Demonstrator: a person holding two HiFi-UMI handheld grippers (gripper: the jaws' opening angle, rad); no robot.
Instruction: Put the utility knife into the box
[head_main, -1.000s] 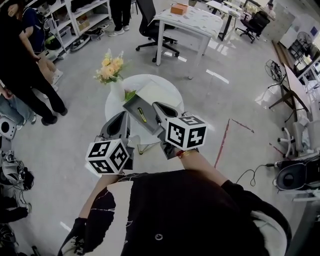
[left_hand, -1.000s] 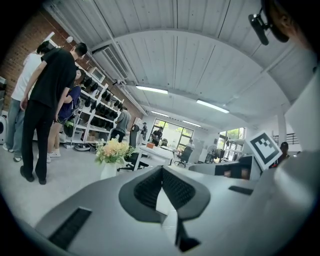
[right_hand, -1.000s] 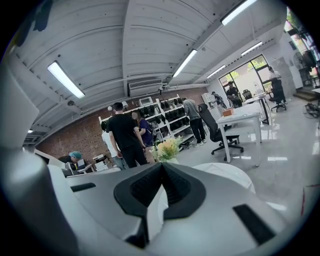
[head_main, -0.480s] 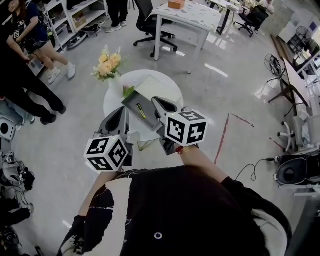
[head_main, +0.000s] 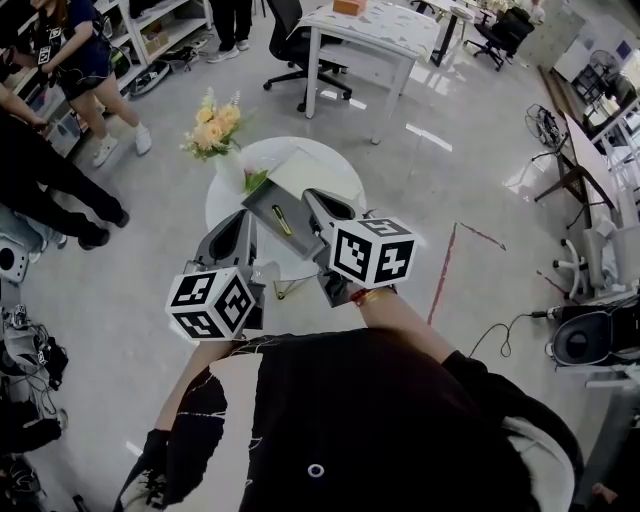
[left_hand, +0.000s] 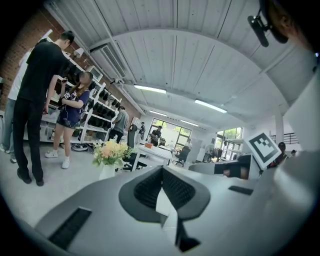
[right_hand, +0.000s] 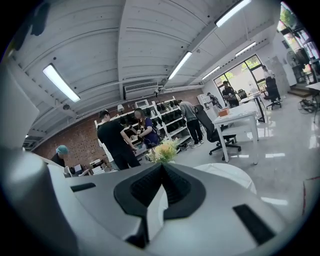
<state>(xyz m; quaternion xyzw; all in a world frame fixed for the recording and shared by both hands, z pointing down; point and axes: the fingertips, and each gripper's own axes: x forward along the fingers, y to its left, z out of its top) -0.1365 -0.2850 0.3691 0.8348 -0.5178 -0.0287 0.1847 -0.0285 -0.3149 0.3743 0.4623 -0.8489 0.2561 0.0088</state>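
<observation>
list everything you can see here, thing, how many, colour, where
round table: one, white, on the floor just ahead of the person
box: one, grey, open, on the round table
utility knife: one, yellow and black, lying inside the box
flowers: one bunch, yellow, in a white vase at the round table's left edge
long table: one, white, beyond the round table
small box: one, orange, on the long table
office chairs: two, black, by the long table
bystanders: several, dark clothes, far left by the shelves
left gripper: one, grey, jaws together, empty
right gripper: one, grey, jaws together, empty
</observation>
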